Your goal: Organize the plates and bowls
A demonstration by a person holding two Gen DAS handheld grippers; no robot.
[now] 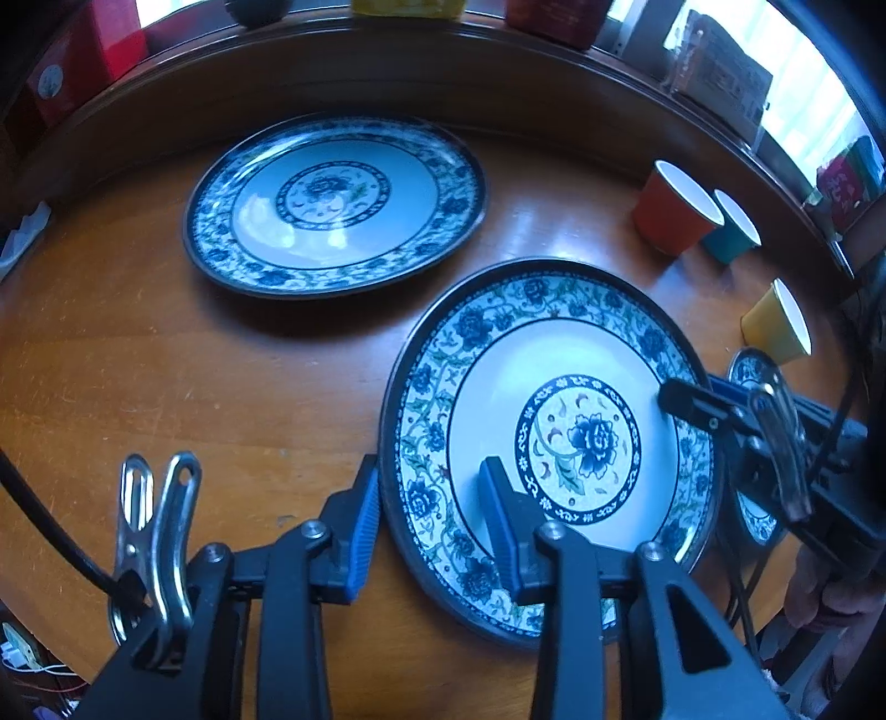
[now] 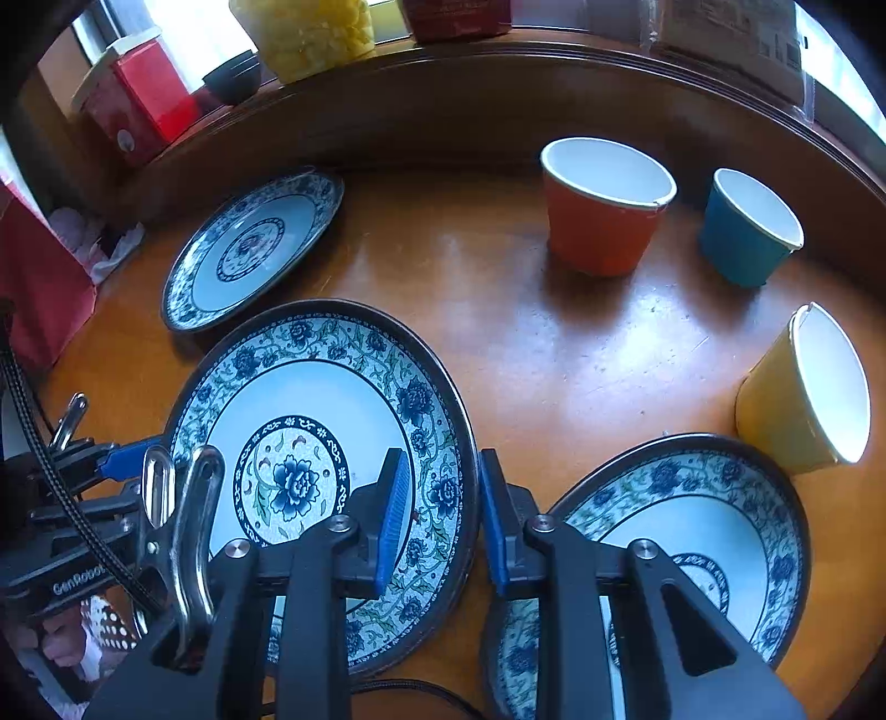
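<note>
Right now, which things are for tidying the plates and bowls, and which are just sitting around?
For the job: three blue-and-white floral plates; orange, blue and yellow paper bowls.

Just sitting around: red box, dark bowl on ledge, yellow-filled jar.

Bare table (image 2: 498, 310) mid-way; orange cup (image 2: 603, 207), blue cup (image 2: 747, 230) (yellow cup (image 2: 803, 387) nearer) block right.

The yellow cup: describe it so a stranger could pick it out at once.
Start at the round wooden table and find its three paper cups. The yellow cup stands nearest, beside the small blue-patterned plate. It is the only yellow one; the orange cup and blue cup sit farther back.
</note>
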